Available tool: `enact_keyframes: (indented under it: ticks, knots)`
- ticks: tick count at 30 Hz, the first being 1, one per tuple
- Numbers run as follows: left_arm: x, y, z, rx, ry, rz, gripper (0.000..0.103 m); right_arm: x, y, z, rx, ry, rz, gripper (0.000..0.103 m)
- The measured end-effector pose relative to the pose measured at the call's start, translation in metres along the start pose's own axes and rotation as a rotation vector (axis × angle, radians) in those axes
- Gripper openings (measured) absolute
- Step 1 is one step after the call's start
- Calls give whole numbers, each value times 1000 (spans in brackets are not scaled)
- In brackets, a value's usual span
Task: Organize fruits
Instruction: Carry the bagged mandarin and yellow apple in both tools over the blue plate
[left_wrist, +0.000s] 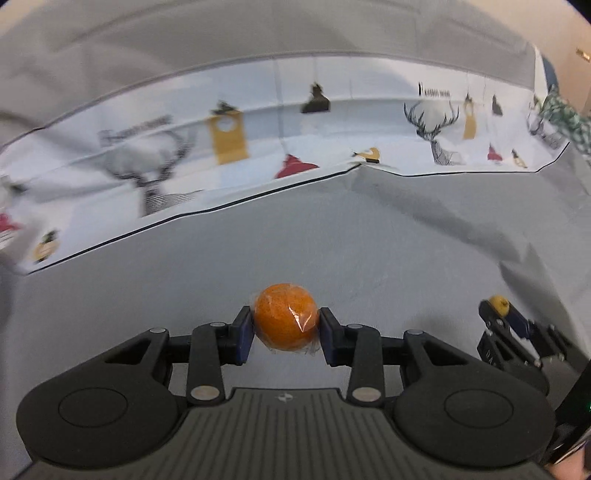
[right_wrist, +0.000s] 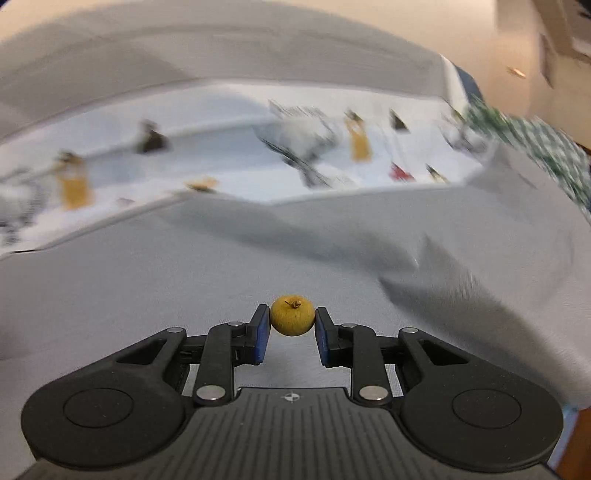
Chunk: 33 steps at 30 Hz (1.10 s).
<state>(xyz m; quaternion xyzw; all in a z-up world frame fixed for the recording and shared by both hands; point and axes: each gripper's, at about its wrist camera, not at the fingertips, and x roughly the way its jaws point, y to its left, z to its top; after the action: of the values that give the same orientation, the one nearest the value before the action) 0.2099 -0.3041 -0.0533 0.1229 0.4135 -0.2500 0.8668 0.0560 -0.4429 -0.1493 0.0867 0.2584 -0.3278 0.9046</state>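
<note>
Left tongs (left_wrist: 285, 325): pinching 1 orange (left_wrist: 285, 319) wrapped in clear film, at the lower centre of the left wrist view, clear of the grey cloth (left_wrist: 332, 240).
Right tongs (right_wrist: 292, 319): pinching 1 small yellow fruit (right_wrist: 292, 314), stem up, lower centre of the right wrist view.
Key relation: the right tongs appear at the lower right of the left view, so both fruits ride side by side, near each other.
Long axis: neither fruit has one; both are round.
Destination: none in view; only the printed sheet (left_wrist: 332, 122) lies beyond, across the upper frame.
</note>
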Motion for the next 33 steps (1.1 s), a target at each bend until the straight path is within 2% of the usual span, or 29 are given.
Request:
enact_keyframes:
  ticks: [5,9,16,19,23,33]
  knots:
    - [-93,41,-49,-65,-28,9,41,-105,33,10,-51,4,246,27]
    - [-156,73,-91,-99,-58,56,41,-173,59,18,-69,28,415,27]
    - [-238,121,-154,-193,-74,115,41,-264,102,19,-156,41,633,27]
    - [-265,132,-178,-213,-90,145,41,-293,110,12,-192,52,675,27]
    - [-292,141,-201,-242,-117,160,41,-319,115,2,-249,51,689,27]
    - [-317,142,-220,-277,-168,149,41,-352,114,0,-294,-14,677,27]
